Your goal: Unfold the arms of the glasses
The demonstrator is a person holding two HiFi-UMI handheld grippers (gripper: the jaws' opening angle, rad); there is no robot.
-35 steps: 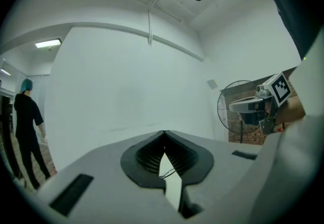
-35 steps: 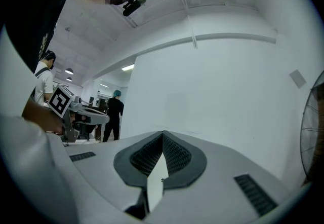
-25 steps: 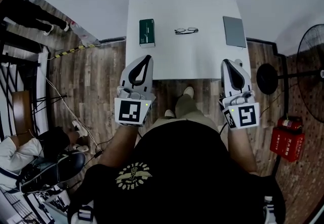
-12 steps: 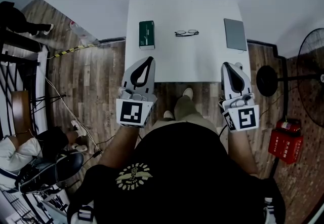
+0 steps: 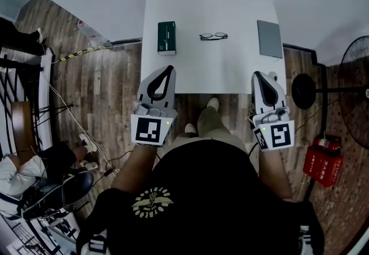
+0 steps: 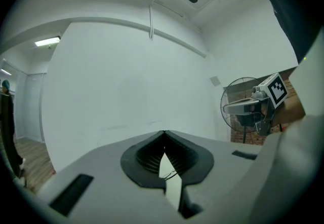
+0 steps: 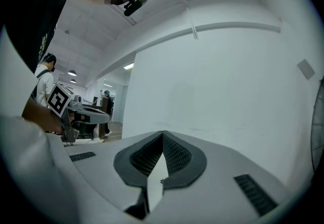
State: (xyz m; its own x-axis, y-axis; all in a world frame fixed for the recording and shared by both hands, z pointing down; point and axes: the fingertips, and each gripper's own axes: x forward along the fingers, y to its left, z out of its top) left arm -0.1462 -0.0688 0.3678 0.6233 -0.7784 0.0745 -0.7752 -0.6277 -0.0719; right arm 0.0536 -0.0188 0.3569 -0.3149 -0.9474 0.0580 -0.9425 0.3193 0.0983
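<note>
White counter [image 5: 202, 72], seen from above. Glasses [image 5: 213, 36] lie toward its far side, about midway across, lenses flat on the top; whether the arms are folded is too small to tell. Green box [image 5: 166, 37] to their left, flat grey slab [image 5: 269, 38] to their right, both apart from them.

Left claw [image 5: 166, 69] over the near left edge of the counter, jaws closed tip to tip, nothing between them. Right claw [image 5: 258, 74] over the near right edge, jaws likewise closed and empty. Both point level toward the far wall, well apart from the glasses. Fan [image 5: 354, 89] stands on the wood floor at right.
</note>
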